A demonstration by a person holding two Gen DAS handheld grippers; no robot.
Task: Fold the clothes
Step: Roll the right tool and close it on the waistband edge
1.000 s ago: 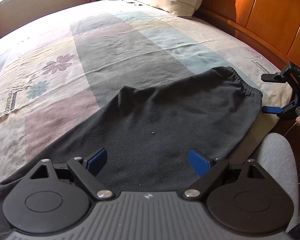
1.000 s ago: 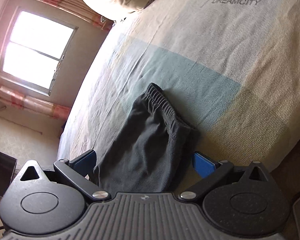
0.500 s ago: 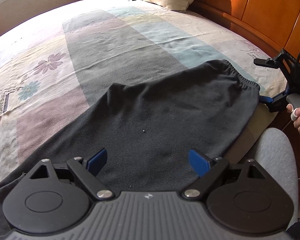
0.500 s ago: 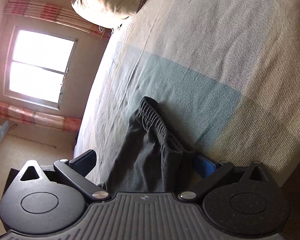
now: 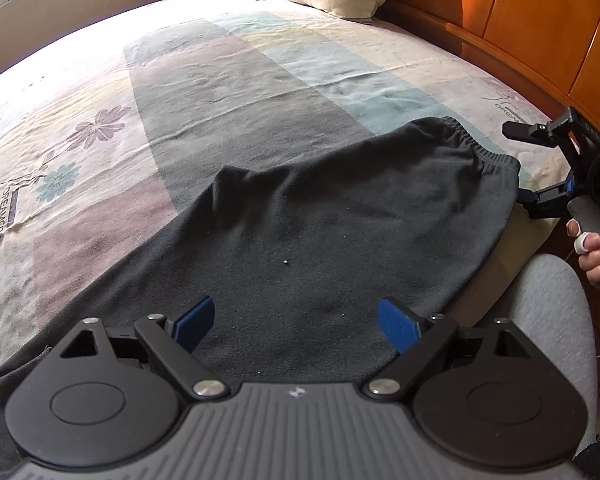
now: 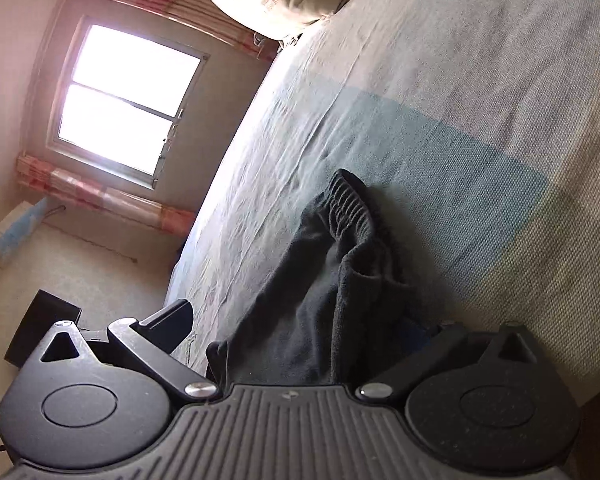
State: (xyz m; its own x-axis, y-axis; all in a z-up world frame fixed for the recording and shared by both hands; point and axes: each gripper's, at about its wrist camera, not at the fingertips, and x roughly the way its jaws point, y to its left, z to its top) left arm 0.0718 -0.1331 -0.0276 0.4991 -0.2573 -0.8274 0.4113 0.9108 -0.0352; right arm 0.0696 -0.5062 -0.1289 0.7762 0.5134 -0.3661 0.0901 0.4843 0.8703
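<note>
Dark grey trousers [image 5: 320, 248] lie flat along the near edge of the bed [image 5: 220, 92], elastic waistband [image 6: 346, 206] toward the headboard-side corner. The left gripper [image 5: 296, 322] hovers over the cloth, its 2 jaws spread wide and holding nothing. The right gripper [image 6: 300, 320] sits at the waistband corner, jaws wide, cloth between them but not pinched; a hand [image 5: 596, 256] holds its handle

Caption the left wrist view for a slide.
Open left gripper over dark sweatpants on a patchwork bedsheet.
</note>
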